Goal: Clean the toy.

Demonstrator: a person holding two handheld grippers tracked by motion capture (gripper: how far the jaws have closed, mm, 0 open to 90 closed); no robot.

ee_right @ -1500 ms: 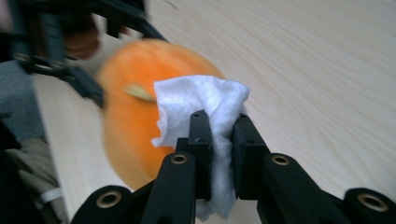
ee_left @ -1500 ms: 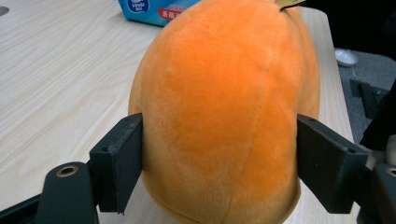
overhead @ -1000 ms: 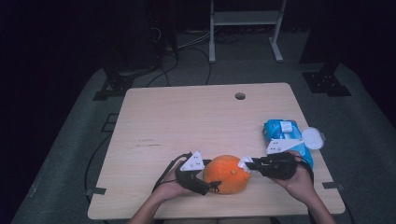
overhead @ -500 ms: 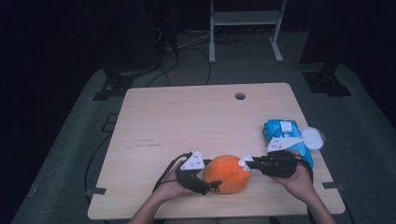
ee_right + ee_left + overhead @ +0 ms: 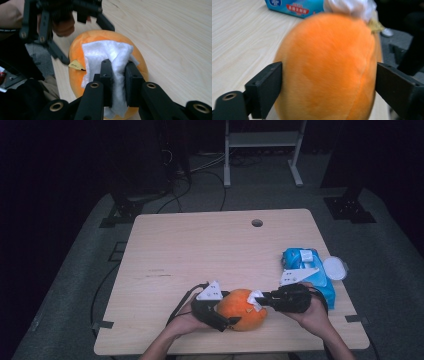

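Note:
A round orange plush toy [image 5: 243, 314] [image 5: 327, 70] [image 5: 75, 75] rests on the wooden table [image 5: 200, 250] near its front edge. My left gripper [image 5: 226, 311] [image 5: 328, 80] [image 5: 85, 41] is shut on it, one jaw pressing each side. My right gripper [image 5: 262, 300] [image 5: 119, 67] comes in from the right, shut on a white wipe [image 5: 254, 299] [image 5: 105, 52] that lies against the toy's upper right side. A small yellow tag [image 5: 75, 65] sticks out beside the wipe.
A blue pack of wipes [image 5: 306, 265] [image 5: 292, 7] lies at the table's right edge behind my right hand, with a round white lid [image 5: 334, 268] beside it. A cable hole [image 5: 257, 223] sits far back. Grey floor surrounds the table.

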